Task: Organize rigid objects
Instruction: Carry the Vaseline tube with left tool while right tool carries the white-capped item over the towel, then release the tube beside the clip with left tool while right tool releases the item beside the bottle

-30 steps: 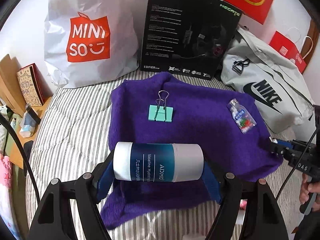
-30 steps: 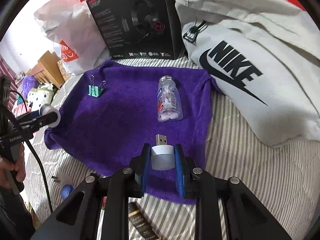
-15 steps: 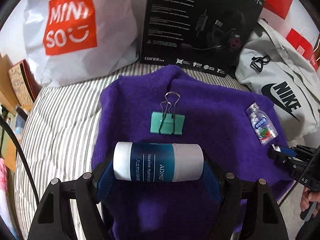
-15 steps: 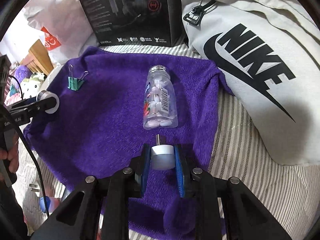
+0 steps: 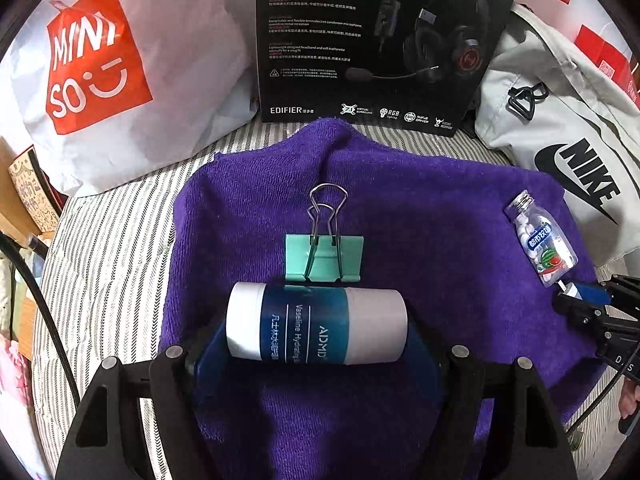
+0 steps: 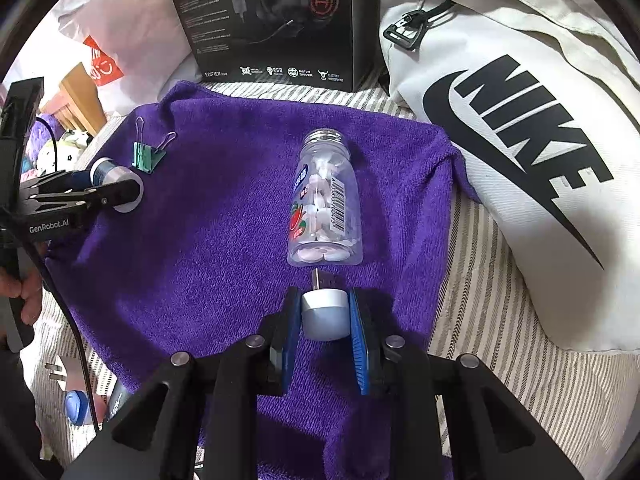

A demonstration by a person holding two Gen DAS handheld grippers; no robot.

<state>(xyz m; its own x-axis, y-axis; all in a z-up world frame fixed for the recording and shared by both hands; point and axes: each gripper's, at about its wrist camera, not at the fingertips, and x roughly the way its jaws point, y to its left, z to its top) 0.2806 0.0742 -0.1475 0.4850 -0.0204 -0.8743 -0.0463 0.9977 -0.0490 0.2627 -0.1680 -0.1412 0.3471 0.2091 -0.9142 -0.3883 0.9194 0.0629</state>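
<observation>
My left gripper is shut on a white and blue Vaseline tube, held crosswise just above the purple towel, right behind a green binder clip. My right gripper is shut on a small white USB plug, its metal tip almost touching the base of a clear candy bottle lying on the towel. The bottle also shows in the left wrist view, as does the right gripper. The clip and left gripper show in the right wrist view.
A black headset box, a white Miniso bag and a white Nike bag stand along the far side of the striped bed. A small blue object lies beside the towel's near left edge.
Both grippers have moved forward over the towel. The tube has come up close to the binder clip. The USB plug has closed in on the candy bottle's base.
</observation>
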